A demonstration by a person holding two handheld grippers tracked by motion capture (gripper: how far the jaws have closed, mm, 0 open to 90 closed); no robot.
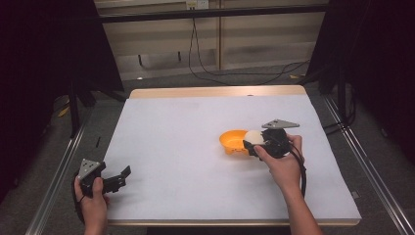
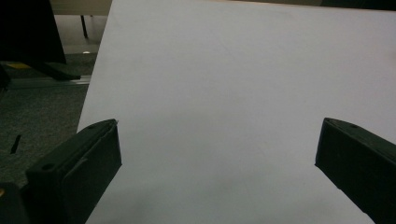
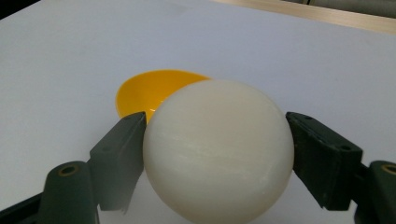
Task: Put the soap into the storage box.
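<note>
White-covered bench (image 1: 195, 147), centre right of frame: right gripper (image 3: 217, 154) clamping cream ball (image 3: 218, 149) at its widest girth, beside orange bowl (image 1: 233, 142). Probably smooth, rigid, slip-prone. Left gripper (image 1: 117, 178), lower left, idling with jaws wide.

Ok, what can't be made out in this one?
- Bowl inside: right gripper view, mostly hidden by the white ball.
- Ball's underside: cut off by that view's bottom edge, so whether it touches the table can't be told.
- Right gripper: high view, partly hidden by the hand.
- Left gripper: high view, too small for detail.
</note>
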